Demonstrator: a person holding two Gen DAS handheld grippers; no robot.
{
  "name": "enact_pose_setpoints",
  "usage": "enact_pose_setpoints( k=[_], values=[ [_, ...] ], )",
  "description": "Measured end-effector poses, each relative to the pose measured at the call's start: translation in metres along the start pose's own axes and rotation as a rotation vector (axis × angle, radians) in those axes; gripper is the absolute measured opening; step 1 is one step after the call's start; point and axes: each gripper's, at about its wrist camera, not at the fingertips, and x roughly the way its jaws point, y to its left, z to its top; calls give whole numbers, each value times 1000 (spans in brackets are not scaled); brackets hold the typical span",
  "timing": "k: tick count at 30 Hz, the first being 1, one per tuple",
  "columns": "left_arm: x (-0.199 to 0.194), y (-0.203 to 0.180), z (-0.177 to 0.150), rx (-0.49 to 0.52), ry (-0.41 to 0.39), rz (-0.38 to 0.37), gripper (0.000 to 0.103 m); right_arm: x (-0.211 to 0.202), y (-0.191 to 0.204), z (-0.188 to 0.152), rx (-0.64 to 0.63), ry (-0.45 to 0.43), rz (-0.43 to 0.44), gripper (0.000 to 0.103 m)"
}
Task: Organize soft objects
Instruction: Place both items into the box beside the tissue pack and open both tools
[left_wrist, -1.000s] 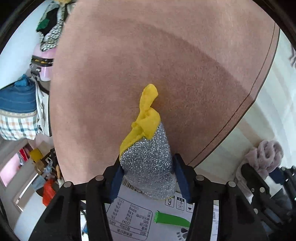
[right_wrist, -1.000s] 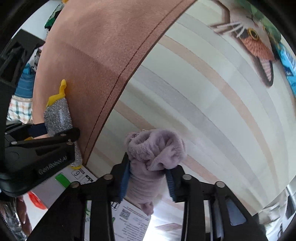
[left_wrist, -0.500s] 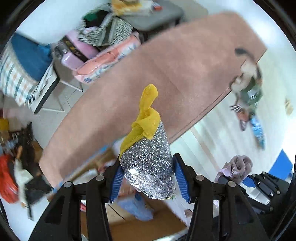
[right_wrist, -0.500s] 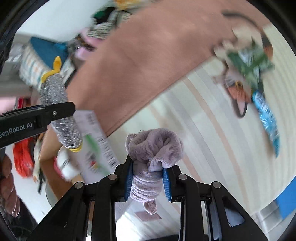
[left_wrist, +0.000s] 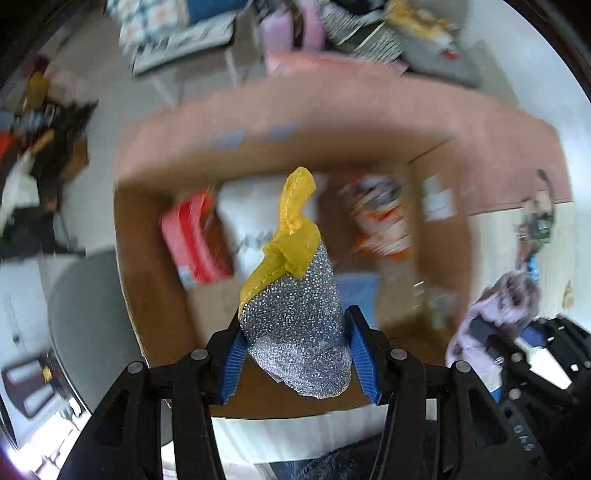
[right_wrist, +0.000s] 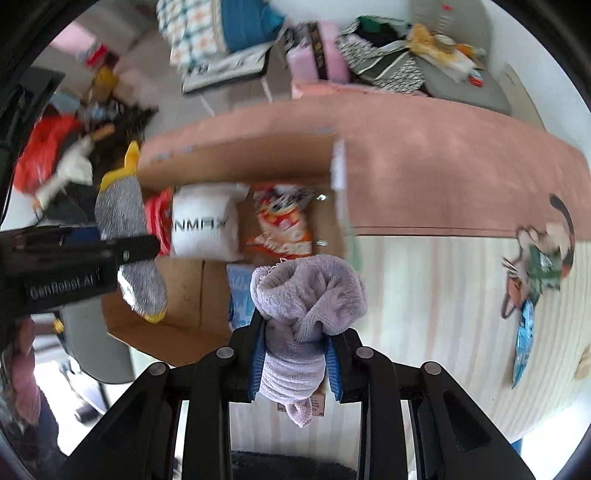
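Left gripper (left_wrist: 295, 354) clamped on a glittery silver scrubber (left_wrist: 295, 325), blue pads (left_wrist: 360, 354) pressed against both its flanks; long axis running straight out along the fingers, away from the camera; yellow cloth tip (left_wrist: 295, 218) at the far end, knotted and leaning slightly right; broad silver end nearest the lens. Hangs over an open cardboard box (left_wrist: 147, 280), with the box floor directly behind the scrubber.

Right gripper (right_wrist: 295, 354) pinched tight on a lilac fluffy cloth (right_wrist: 306, 295); bunched into a loose roll, long axis also along the fingers; rolled-over bulge at the far end, a thin tail drooping toward the camera between the pads. Sits above the near right corner of the box (right_wrist: 177, 284), at the edge of a striped cream mat (right_wrist: 424, 314).

Seen from the right wrist, scrubber (right_wrist: 125, 229) crossing the left gripper's black arm (right_wrist: 74, 258), yellow tip up and away. Inside the box: white roll (right_wrist: 203, 229), red packet (right_wrist: 159, 221), orange snack bag (right_wrist: 280, 225), blue pack (right_wrist: 240, 291). Pink rug (right_wrist: 424, 166) beyond; much of the left view blurred.
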Motion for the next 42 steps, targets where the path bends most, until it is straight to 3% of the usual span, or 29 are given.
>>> enact_pose_setpoints(
  k=[8,17,18,20,21,25,30,34,36,39,40,41,42],
  values=[
    [93,25,-4,-76,169,-80,49,82,36,8,-52,132,-125,30],
    [129,11,-5,-38,246,-109,51,137,35,10,-50,218,-195,32],
    [129,10,-5,-42,250,-107,51,143,35,11,-58,235,-208,35],
    [124,11,-6,-57,251,-117,52,147,34,12,-56,248,-219,52],
    [121,11,-7,-61,250,-120,53,146,32,13,-48,250,-213,66],
    [101,15,-9,-63,211,-112,56,128,27,16,-26,227,-171,77],
    [69,16,-17,-70,144,-123,56,102,24,15,-33,196,-153,79],
    [36,14,-36,-89,56,-108,58,78,21,7,-37,165,-129,86],
    [23,7,-48,-99,17,-112,70,68,24,0,-40,144,-122,93],
    [-2,3,-65,-109,-64,-87,76,46,25,-12,-46,94,-119,97],
    [-11,8,-73,-111,-97,-62,83,38,32,-13,-44,80,-117,103],
    [-15,8,-77,-112,-126,-45,97,30,31,-18,-38,56,-108,103],
    [-20,2,-74,-109,-150,-35,100,21,34,-20,-38,38,-109,103]
  ],
)
